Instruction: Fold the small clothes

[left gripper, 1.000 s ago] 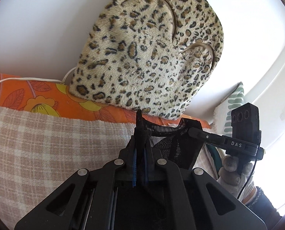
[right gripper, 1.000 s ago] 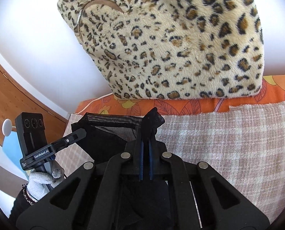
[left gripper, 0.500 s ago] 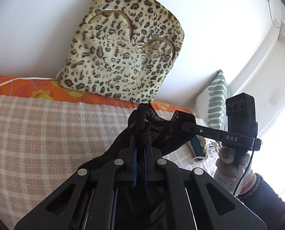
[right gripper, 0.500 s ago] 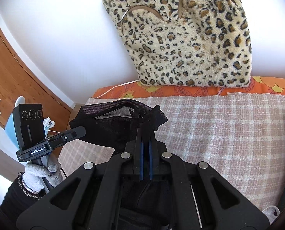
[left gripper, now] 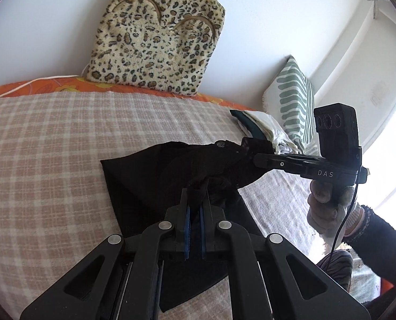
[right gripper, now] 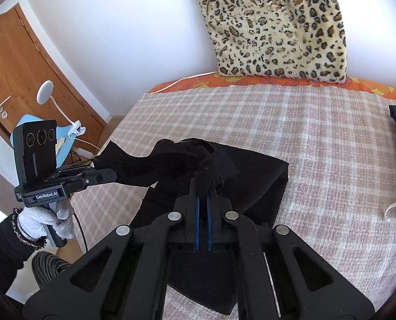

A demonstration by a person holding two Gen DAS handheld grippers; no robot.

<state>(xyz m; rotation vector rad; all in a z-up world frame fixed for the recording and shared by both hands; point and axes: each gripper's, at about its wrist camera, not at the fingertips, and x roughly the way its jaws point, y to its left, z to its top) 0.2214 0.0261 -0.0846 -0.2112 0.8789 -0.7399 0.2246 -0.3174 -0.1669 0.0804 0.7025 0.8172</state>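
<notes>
Black garment (left gripper: 155, 184): we have drawn it back from the leopard cushion (left gripper: 158, 40) onto the checked blanket (left gripper: 51, 146), left gripper (left gripper: 195, 189) and right gripper (right gripper: 204, 176) both clenched on its upper edge, lower part now resting flat, ready for folding.

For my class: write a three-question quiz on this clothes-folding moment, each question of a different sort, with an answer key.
1. True or false: the left gripper and the right gripper each pinch an edge of the black garment.
2. Multiple choice: what does the garment's lower part lie on? A) a wooden floor B) the plaid blanket C) a metal tray
3. Short answer: which patterned item leans against the white wall behind the bed?

Key
1. True; both pairs of jaws are shut on the cloth.
2. B
3. The leopard-print cushion.
</notes>
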